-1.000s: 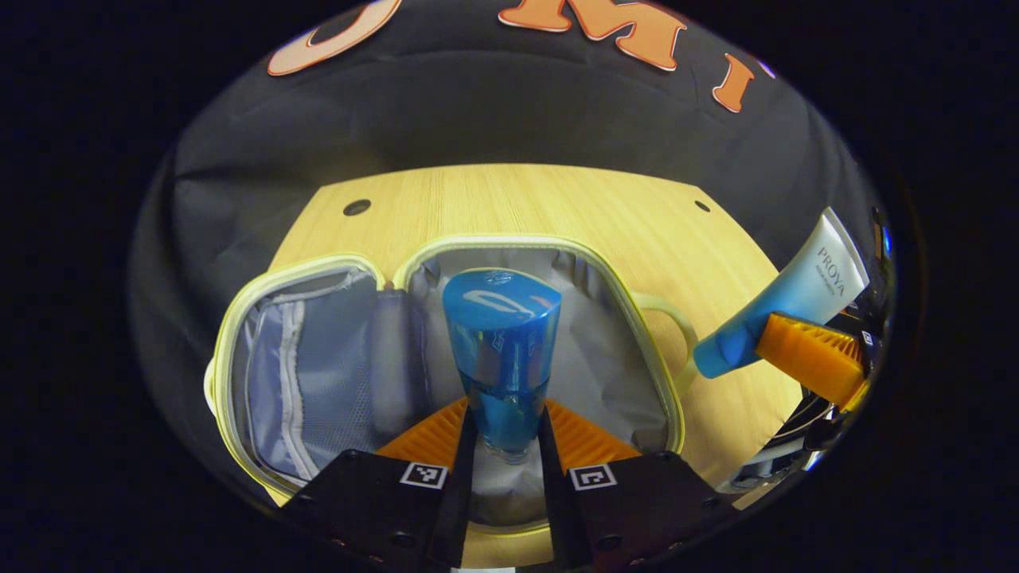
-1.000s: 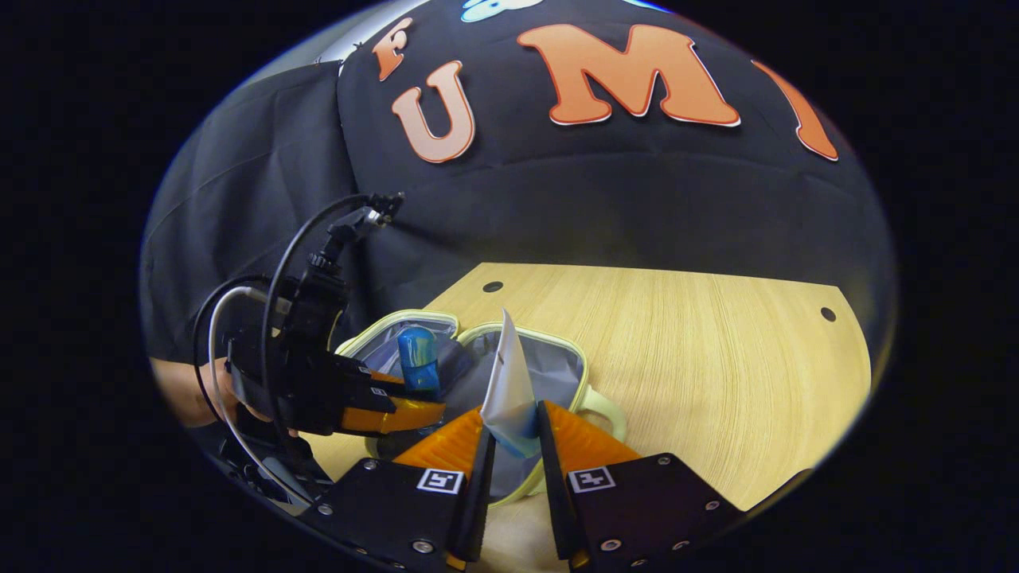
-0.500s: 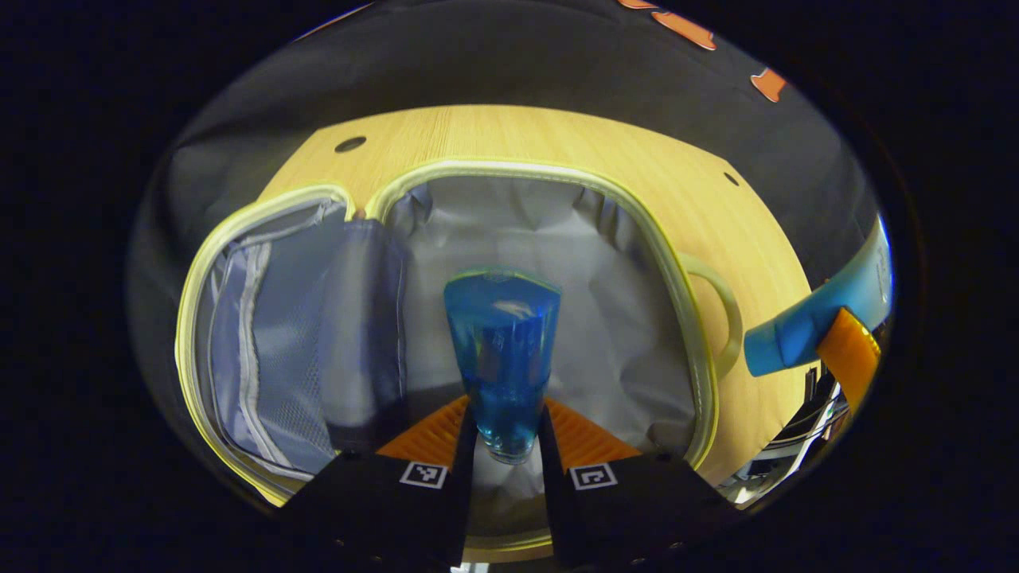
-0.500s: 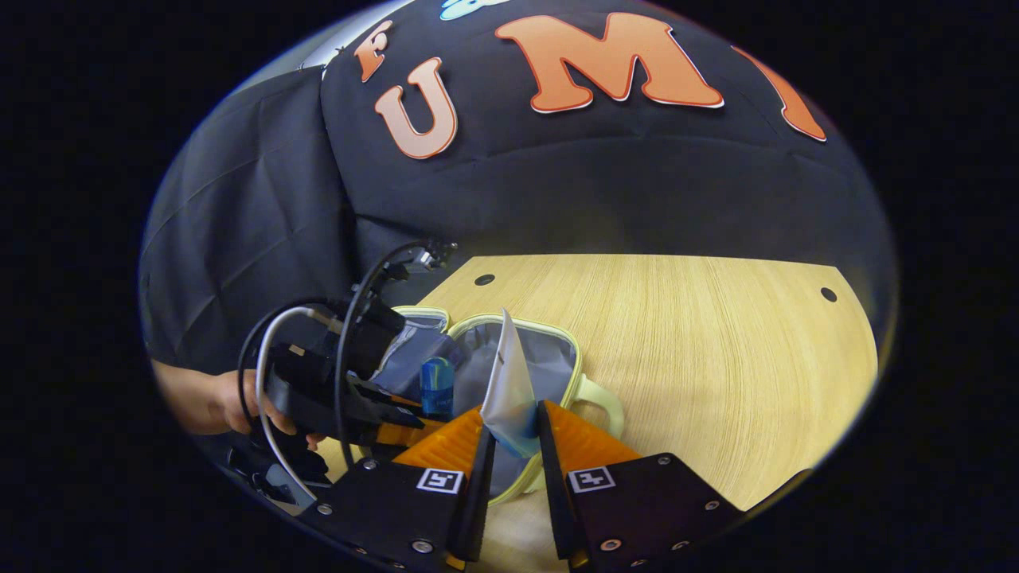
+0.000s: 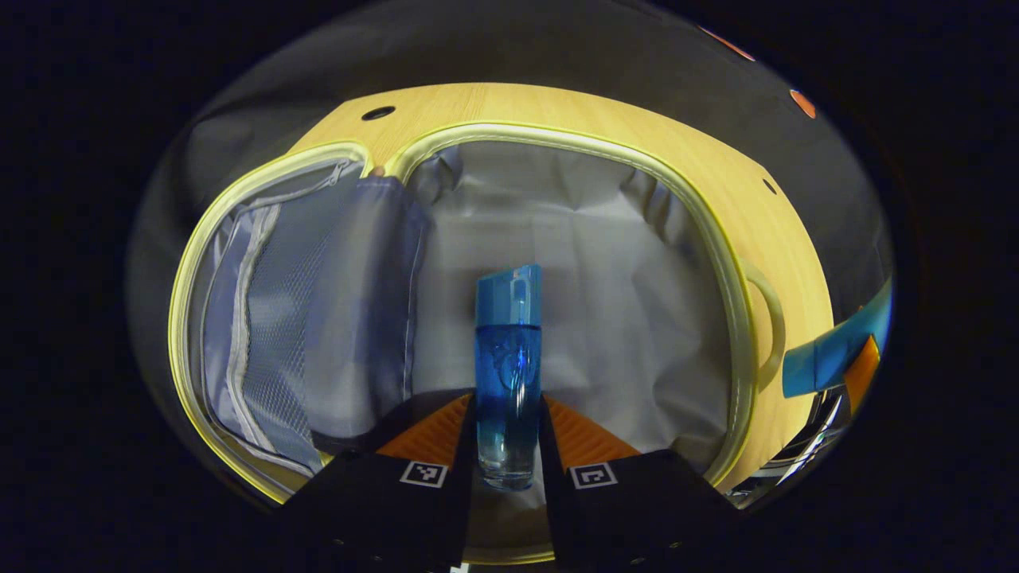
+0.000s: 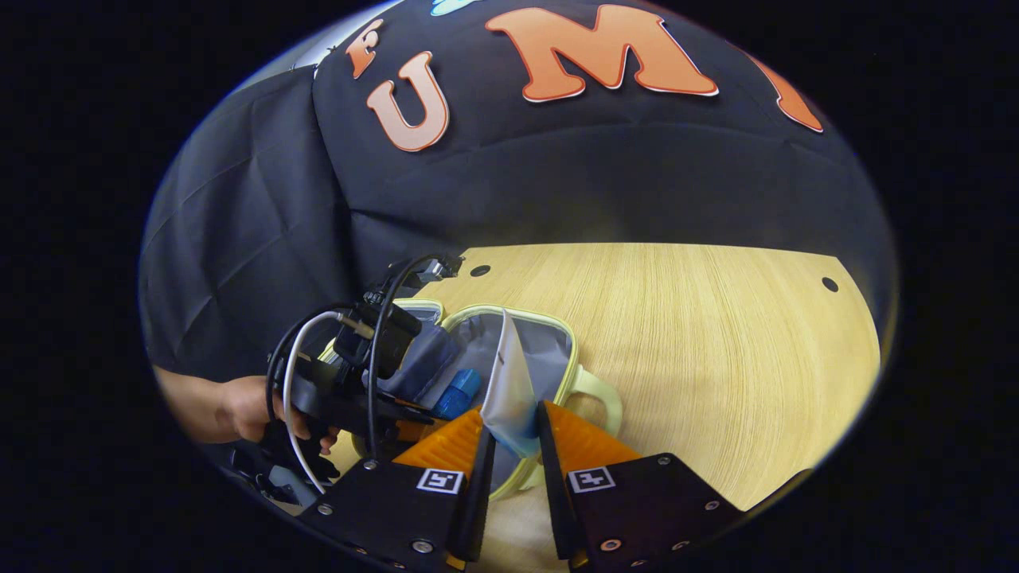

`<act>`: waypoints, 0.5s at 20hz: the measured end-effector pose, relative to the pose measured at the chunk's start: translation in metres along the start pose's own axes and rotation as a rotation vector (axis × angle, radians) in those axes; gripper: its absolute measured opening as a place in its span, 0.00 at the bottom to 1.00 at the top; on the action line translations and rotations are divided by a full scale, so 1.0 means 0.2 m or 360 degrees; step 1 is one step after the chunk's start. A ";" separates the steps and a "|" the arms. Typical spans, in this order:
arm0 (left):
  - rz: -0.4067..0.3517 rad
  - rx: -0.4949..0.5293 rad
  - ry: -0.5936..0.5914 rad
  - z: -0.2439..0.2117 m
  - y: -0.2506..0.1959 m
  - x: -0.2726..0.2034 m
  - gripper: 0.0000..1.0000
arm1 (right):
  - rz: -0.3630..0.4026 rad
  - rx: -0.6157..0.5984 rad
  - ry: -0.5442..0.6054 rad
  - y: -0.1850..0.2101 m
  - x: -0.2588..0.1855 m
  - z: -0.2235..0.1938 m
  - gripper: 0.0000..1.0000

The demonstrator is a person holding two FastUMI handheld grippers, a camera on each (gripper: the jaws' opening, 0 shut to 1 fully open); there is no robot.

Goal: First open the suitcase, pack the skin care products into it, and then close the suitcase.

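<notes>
While suitcase [image 5: 716, 263] gapes, tongs [image 5: 509, 426] pinch bottle [image 5: 508, 358].

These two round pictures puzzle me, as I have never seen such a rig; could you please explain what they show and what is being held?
There is no robot here: a person holds a two-finger gripper in each hand, and a fisheye camera rides on each one, looking along its fingers.

The left gripper view looks down into an open suitcase lying on a wooden table. The left gripper is shut on a blue bottle, held low over the case's grey lining.

The right gripper view looks across the same table from the other hand. The right gripper is shut on a tube, held above the suitcase. Further off on its left you see the left gripper with the bottle, and the person's hand holding it.

So both skin care products are on their way into the case.
</notes>
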State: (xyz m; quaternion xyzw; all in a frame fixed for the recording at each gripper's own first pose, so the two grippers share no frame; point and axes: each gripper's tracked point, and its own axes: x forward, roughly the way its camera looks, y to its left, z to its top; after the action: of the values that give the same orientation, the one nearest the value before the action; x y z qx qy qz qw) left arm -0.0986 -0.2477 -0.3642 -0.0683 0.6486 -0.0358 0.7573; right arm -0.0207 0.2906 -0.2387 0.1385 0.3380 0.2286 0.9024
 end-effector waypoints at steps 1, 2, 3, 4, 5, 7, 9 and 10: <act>0.0005 0.0007 0.0004 -0.01 0.00 0.01 0.41 | -0.0003 0.0000 0.0007 0.00 0.01 0.00 0.34; 0.0009 0.0007 0.0000 0.00 0.00 0.00 0.41 | 0.0010 0.0004 0.0020 0.00 0.01 -0.01 0.34; 0.0012 0.0001 -0.0008 0.00 0.00 0.00 0.43 | 0.0010 0.0013 0.0027 0.01 0.02 -0.01 0.34; 0.0023 -0.0010 -0.0021 0.01 0.01 0.00 0.43 | 0.0020 0.0022 0.0034 0.01 0.02 -0.01 0.34; 0.0039 0.0001 -0.0051 0.03 0.02 -0.01 0.44 | 0.0021 0.0033 0.0038 0.01 0.03 -0.02 0.34; 0.0090 0.0049 -0.0112 0.07 0.05 -0.04 0.47 | 0.0033 0.0047 0.0047 0.02 0.04 -0.02 0.34; 0.0086 0.0055 -0.0165 0.11 0.05 -0.08 0.46 | 0.0037 0.0052 0.0064 0.02 0.05 -0.03 0.34; 0.0090 0.0057 -0.0207 0.12 0.06 -0.09 0.45 | 0.0033 0.0050 0.0080 0.02 0.06 -0.04 0.34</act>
State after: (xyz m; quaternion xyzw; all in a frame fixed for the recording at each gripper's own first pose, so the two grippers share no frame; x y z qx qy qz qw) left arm -0.0778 -0.2319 -0.3454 -0.0383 0.5989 -0.0215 0.7996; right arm -0.0199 0.3004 -0.2497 0.1503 0.3627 0.2362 0.8889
